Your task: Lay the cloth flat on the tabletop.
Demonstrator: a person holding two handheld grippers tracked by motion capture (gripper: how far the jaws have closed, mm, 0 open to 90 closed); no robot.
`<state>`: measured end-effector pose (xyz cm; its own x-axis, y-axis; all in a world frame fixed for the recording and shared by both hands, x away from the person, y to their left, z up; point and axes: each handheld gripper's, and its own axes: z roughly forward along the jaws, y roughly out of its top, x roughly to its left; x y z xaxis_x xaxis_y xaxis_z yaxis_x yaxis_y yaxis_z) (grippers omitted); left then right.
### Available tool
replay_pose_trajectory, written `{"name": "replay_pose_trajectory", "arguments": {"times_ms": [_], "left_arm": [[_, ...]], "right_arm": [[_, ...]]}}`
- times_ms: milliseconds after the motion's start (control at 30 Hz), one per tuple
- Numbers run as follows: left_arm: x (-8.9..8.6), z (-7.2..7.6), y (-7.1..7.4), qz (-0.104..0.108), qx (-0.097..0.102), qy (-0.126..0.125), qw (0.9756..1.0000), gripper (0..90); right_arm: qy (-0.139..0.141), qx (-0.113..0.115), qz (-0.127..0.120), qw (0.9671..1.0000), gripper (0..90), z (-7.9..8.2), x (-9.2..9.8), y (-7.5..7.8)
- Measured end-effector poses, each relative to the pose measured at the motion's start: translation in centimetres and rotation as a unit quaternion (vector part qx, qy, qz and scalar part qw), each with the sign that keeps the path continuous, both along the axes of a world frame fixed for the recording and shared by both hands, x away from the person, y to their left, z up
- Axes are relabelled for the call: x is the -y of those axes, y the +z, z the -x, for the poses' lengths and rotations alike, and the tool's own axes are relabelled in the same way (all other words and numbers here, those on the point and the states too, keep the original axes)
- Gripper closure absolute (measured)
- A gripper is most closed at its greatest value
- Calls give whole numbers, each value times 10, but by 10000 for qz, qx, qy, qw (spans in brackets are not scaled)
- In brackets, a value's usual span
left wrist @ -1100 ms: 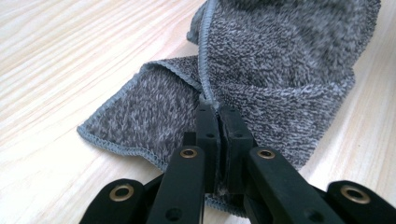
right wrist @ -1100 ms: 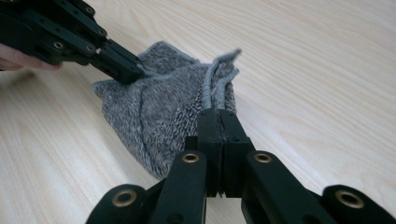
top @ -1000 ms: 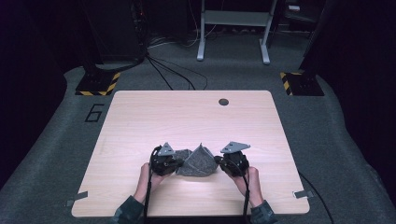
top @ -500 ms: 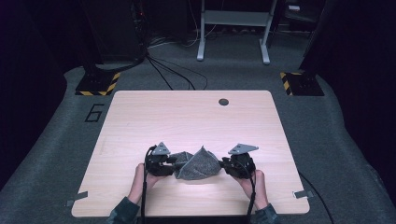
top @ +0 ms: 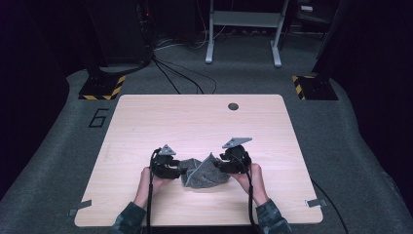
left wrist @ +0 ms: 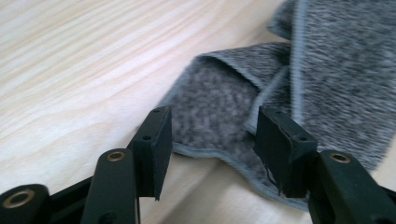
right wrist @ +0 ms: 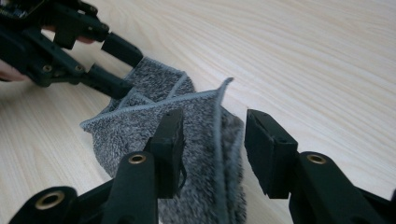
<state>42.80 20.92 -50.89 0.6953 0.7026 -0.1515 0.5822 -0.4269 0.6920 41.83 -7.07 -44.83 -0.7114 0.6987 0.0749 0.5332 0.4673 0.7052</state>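
Grey terry cloth with a paler stitched hem (top: 207, 173), loosely folded into a rumpled heap, lies on the near half of a pale wood-grain table (top: 195, 122), flanked by a person's two hand-held black two-jaw grippers. Both tools have just been opening: the left gripper (left wrist: 211, 140) has its jaws standing apart with a hemmed edge of the cloth lying between them, the pads pressing on nothing, and the right gripper (right wrist: 212, 149) is likewise parted, its jaws straddling an upstanding ridge of the cloth without pinching it. With neither tool holding on, the folds look likely to slump or spring open under their own stiffness, since one flap stands up in a peak in the high view and nothing pins it; a jaw drawn back carelessly could also snag the hem, which lies just beside the pads on each side, and drag the bundle askew or undo the fold. A fresh pinch taken too deep might gather several layers at once rather than a single edge. Counted on the scene: one cloth, two grippers, two hands (top: 146, 178), one table, and one small dark round grommet (top: 233, 106) near the far edge of the tabletop, well apart from the work
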Motion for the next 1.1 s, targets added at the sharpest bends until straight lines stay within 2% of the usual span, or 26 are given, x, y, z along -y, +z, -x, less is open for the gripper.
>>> {"name": "replay_pose_trajectory", "arguments": {"times_ms": [33,67,100,133,200,333,367,433,600,733,900,1000,1100], "left_arm": [[-1,-1,-1,-26,23,38,10000,475],[-2,-2,-1,-41,-21,14,10000,492],[-1,-2,-3,-63,24,79,9999,492],[-1,-2,-3,-139,-17,18,9999,495],[1,-2,-5,-189,30,42,9998,500],[6,0,-3,-513,182,11,9985,499],[10,2,-3,-701,285,11,9971,503],[12,3,-3,-771,349,14,9964,503],[12,5,-4,-754,400,76,9963,504],[11,6,-6,-678,437,97,9967,504],[10,7,-7,-642,514,139,9965,505],[9,7,-8,-630,516,160,9966,510],[9,7,-8,-626,523,153,9965,510]], "right_arm": [[0,0,0,10000,567,0,0,0],[-10,-23,185,9998,591,-2,-5,-4],[-10,-23,185,9998,591,-2,-5,-4],[6,-19,246,9997,611,-2,-7,-5],[-41,-50,290,9996,688,-2,-9,-9],[-48,21,218,9997,811,2,-7,-11],[-48,108,224,9997,845,4,-4,-9],[-88,121,206,9997,851,6,-3,-7],[-281,373,126,9988,860,16,14,1],[-375,447,82,9983,862,24,26,5],[-516,618,-79,9967,863,42,45,11],[-565,622,-165,9963,862,60,58,13],[-593,587,-57,9965,862,69,62,9]]}}
